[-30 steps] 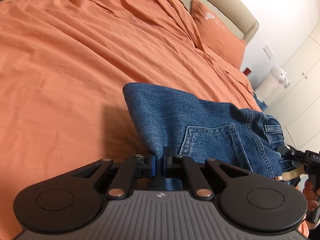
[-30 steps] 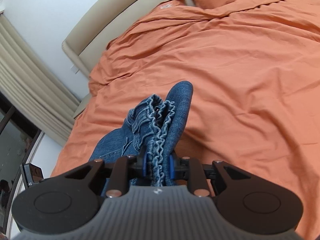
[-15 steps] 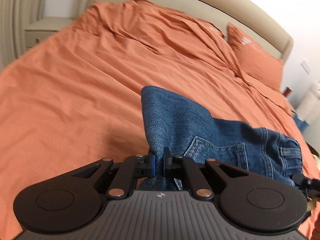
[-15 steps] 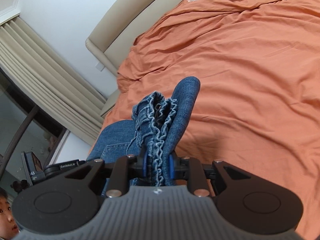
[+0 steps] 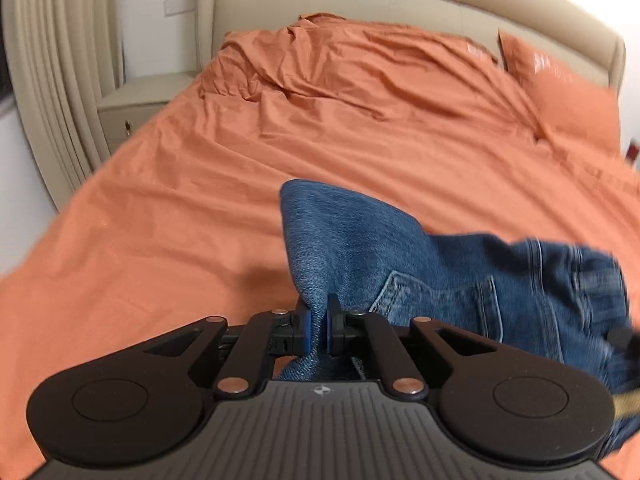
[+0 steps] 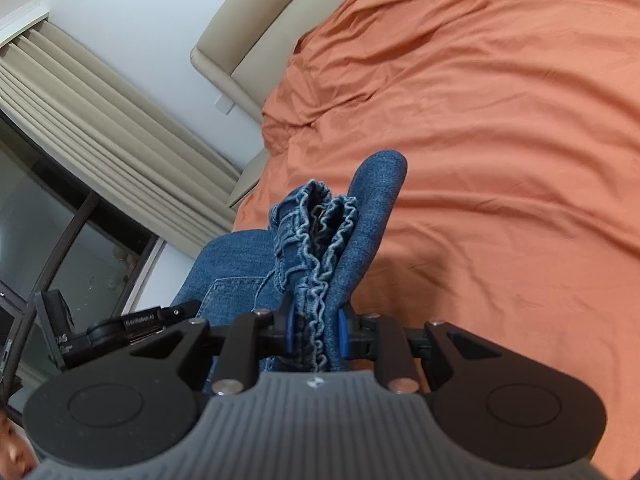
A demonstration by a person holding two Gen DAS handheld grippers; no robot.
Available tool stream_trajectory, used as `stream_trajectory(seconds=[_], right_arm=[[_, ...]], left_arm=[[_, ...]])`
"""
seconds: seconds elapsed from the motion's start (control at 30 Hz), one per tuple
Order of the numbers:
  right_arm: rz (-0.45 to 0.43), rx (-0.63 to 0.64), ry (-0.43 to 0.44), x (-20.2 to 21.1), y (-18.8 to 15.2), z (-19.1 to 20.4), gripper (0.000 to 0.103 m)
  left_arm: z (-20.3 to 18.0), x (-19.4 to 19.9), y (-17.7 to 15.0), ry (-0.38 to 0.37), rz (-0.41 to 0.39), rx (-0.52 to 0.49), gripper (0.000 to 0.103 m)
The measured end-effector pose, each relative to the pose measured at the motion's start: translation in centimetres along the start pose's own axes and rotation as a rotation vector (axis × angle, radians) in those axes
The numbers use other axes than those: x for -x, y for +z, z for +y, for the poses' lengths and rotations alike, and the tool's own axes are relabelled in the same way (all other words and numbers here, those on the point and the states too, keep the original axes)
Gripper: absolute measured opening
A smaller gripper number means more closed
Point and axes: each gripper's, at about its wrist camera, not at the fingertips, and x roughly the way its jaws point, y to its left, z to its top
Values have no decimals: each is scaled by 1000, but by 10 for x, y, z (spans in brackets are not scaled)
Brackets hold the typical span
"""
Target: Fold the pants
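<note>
Two grips near at hand: left gripper (image 5: 318, 326) pinched shut on a thin denim fold, right gripper (image 6: 314, 330) clamped on the bunched, ruffled waistband of the jeans (image 5: 440, 272), hanging soft, heavy, limp between them above the orange bed (image 5: 360, 140) beyond; best held by thick hems.

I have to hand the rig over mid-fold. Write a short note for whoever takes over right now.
Left gripper: shut on a thin fold of the blue jeans.
Right gripper: shut on the bunched waistband.
Jeans hang between both grippers, lifted over the orange bedsheet, back pocket facing the left camera.
Done: jeans picked up at both ends.
Left: lay them flat on the sheet, fold, release.
</note>
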Motion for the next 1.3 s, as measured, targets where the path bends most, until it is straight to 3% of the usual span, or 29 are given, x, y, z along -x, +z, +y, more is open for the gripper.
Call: stream_trajectory(seconds=[0.27,0.63,0.8,0.97,1.1,1.23,1.3], right_arm=[[75,-26,26,-75,-11,0,16],[151,-20,-102,-118,-23,-32,16],[161,-6,-148,-126,-30,-43,17],[165,25,-222,-124,-29,-34,26],[172,126,-306,-123,-26,-11,32],[143,277,-475,-105,-27,16,34],[114,327,-522,-91,-28,27,33]], left_arm=[[44,-31,-1,15,35,-17,6],[94,-98,-37,-77,92,6,8],[106,-112,-48,-104,104,8,17],[114,-99,-48,-49,124,-55,28],[117,-82,-50,-7,139,-79,32],[112,-68,-52,123,147,-133,31],[112,-56,-55,121,134,-133,28]])
